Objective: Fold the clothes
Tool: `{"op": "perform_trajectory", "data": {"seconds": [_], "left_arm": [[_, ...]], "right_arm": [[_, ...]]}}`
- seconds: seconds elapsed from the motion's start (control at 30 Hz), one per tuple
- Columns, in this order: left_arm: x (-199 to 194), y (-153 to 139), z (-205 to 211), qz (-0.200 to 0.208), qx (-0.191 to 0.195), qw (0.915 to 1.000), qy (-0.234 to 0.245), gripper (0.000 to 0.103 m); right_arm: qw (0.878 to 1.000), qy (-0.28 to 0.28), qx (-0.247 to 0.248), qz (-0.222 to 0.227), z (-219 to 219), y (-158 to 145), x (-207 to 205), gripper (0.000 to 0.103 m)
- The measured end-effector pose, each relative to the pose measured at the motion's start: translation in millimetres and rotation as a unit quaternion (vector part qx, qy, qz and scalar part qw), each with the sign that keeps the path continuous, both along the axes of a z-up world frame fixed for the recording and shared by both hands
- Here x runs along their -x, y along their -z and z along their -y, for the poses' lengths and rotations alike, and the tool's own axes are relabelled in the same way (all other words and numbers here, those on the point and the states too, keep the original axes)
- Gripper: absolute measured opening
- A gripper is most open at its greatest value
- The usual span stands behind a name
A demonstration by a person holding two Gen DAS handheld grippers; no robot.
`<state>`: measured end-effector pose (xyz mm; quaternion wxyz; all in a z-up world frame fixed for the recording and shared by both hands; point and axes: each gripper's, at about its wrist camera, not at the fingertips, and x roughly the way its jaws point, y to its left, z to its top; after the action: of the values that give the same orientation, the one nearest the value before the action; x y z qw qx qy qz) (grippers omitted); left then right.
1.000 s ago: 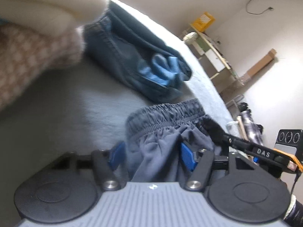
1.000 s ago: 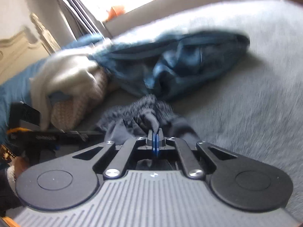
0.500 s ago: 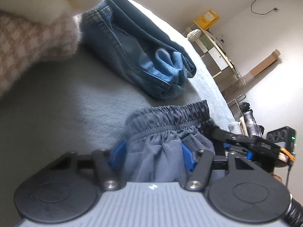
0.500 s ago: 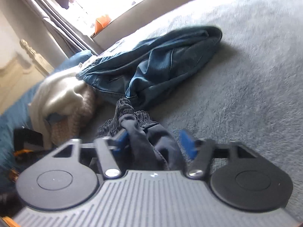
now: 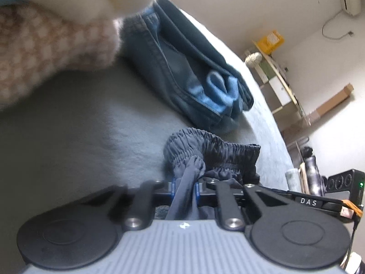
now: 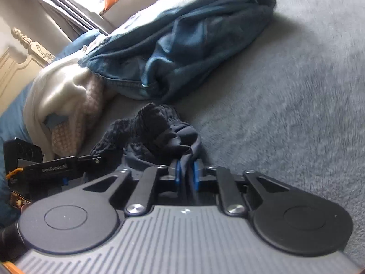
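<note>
We are holding two grippers low over a bed (image 6: 296, 91) covered in a grey fleecy blanket. The left gripper (image 5: 184, 188) is pinching a fold of the grey shorts (image 5: 212, 150), its blue-padded fingers (image 5: 173, 187) drawn close together with only the cloth between them. The right gripper (image 6: 186, 175) is doing the same, its fingers (image 6: 177, 174) nearly closed on a dark fold of the same shorts (image 6: 157, 127). The shorts are lying bunched on the blanket just ahead of both grippers, their gathered elastic waistband standing up.

In the left wrist view, folded blue jeans (image 5: 182, 68) are lying at 12 o'clock beyond the shorts, and a cream and pink checked knit pile (image 5: 57, 34) is filling the 10 o'clock corner. The other gripper is showing at 3 o'clock.

In the right wrist view, the jeans (image 6: 194, 45) are lying at 12 o'clock, close behind the shorts, and the knit pile (image 6: 63, 100) is sitting at 10 o'clock, touching the jeans.
</note>
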<state>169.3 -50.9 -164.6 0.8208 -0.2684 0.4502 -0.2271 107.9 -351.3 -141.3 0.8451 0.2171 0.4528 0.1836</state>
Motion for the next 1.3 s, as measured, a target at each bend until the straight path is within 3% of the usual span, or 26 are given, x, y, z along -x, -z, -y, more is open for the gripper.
{"op": "perform_trajectory", "data": {"seconds": [0.27,0.47,0.6,0.63,0.73,0.77,0.87,1.0,1.17,1.3], "left_arm": [[-4.2,-32.5,-15.0,0.064,-0.025,0.9975,-0.018,0.012],[-24.3,-57.9,-18.2,0.120,-0.073,0.9897,-0.025,0.012],[-37.8,-41.7,-4.1,0.120,-0.125,0.9847,-0.018,0.017],[-41.4,-33.4,-0.8,0.113,-0.134,0.9844,-0.016,0.020],[-43.4,-23.8,-4.4,0.100,-0.124,0.9867,-0.034,0.041],[-43.2,-22.7,-6.7,0.098,-0.116,0.9875,-0.041,0.047],[-39.8,-28.4,-13.7,0.097,-0.106,0.9878,-0.059,0.072],[-30.4,-43.5,-23.3,0.094,-0.112,0.9871,-0.065,0.077],[11.5,-79.2,-46.8,0.148,-0.136,0.9760,-0.083,0.084],[55.2,-107.9,-52.4,0.180,-0.167,0.9675,-0.061,0.085]], "right_arm": [[0.999,-0.001,0.018,0.038,-18.5,-26.6,-8.3,0.005],[0.998,0.000,0.006,0.068,-31.4,-39.3,-34.3,0.005],[0.997,0.005,0.014,0.070,-39.7,-27.2,-54.4,0.008],[0.998,0.008,0.019,0.063,-41.0,-21.1,-57.7,0.013],[0.998,0.038,0.005,0.046,-31.9,-12.0,-57.9,0.046],[0.998,0.050,-0.002,0.047,-26.7,-13.5,-55.0,0.049],[0.994,0.075,-0.034,0.066,-4.8,-29.6,-34.4,0.058],[0.988,0.106,-0.062,0.091,28.9,-59.4,18.1,0.062],[0.981,0.129,-0.096,0.107,59.4,-93.9,109.2,0.062],[0.979,0.120,-0.120,0.116,67.2,-114.7,180.2,0.062]]}}
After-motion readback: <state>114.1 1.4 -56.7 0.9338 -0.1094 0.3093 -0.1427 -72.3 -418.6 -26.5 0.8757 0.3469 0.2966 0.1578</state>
